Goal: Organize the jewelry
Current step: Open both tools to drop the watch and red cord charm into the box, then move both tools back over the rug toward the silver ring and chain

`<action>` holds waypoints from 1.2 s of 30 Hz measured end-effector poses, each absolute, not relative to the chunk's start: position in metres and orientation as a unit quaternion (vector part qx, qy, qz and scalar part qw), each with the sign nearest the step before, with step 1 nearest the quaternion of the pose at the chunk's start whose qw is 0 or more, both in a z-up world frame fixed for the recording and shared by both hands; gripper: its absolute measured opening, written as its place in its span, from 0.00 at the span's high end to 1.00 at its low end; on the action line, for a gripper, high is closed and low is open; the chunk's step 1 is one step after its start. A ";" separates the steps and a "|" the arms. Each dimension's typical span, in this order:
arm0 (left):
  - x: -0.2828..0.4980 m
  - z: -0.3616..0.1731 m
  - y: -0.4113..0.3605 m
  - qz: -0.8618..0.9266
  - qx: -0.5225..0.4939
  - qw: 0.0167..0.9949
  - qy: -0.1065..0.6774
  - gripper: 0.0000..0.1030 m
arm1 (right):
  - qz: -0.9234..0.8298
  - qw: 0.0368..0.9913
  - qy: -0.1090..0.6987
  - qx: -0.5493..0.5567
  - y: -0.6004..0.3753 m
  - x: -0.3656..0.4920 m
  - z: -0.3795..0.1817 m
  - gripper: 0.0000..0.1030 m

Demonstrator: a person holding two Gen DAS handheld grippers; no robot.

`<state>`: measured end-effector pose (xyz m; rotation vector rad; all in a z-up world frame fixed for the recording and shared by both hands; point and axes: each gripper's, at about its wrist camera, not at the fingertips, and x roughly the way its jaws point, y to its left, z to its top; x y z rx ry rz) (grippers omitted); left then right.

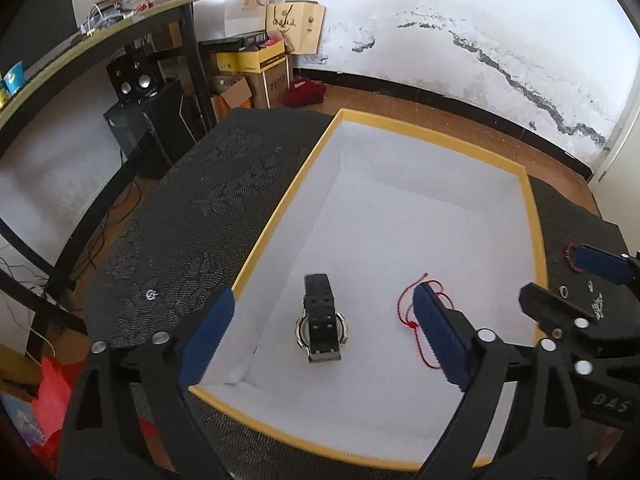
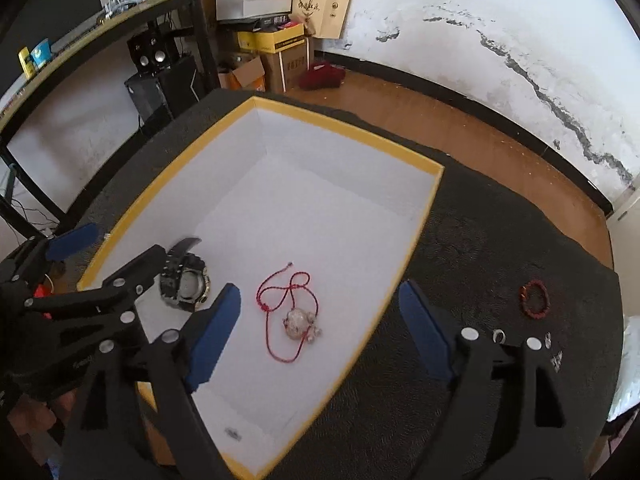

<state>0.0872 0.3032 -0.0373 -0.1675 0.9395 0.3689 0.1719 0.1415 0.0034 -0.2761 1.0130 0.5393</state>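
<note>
A yellow-rimmed white box (image 1: 534, 216) (image 2: 430, 196) lies on a black cloth. Inside lie a black watch (image 1: 322, 320) (image 2: 185, 280) and a red-cord necklace (image 1: 406, 312) with a pale stone pendant (image 2: 298, 322). My left gripper (image 1: 324, 340) is open and empty, held above the watch. My right gripper (image 2: 320, 328) is open and empty over the box's right rim, near the pendant; it also shows in the left wrist view (image 1: 560, 284). On the cloth right of the box lie a red bead bracelet (image 2: 534, 298) (image 1: 570, 256), a ring (image 2: 499, 335) (image 1: 563, 291) and small silver pieces (image 2: 554, 354) (image 1: 596, 304).
A small silver ring (image 1: 152, 295) lies on the cloth left of the box. A desk (image 1: 100, 36) with speakers and a computer tower stands at the left. Cardboard boxes and bags (image 1: 256, 60) stand against the far wall. Wooden floor lies beyond the table edge.
</note>
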 end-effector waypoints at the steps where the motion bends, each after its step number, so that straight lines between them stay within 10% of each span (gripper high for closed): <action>1: 0.084 -0.033 0.300 0.176 -0.077 0.874 0.447 0.08 | 0.255 0.833 0.475 -0.127 0.134 0.166 0.010 0.19; 8: 0.055 -0.006 0.257 0.151 -0.066 0.879 0.448 0.06 | 0.248 0.850 0.450 -0.115 0.055 0.116 0.048 0.06; 36: 0.088 -0.008 -0.015 -0.034 0.020 0.893 0.449 0.06 | 0.045 0.888 0.457 -0.018 -0.232 0.080 0.033 0.06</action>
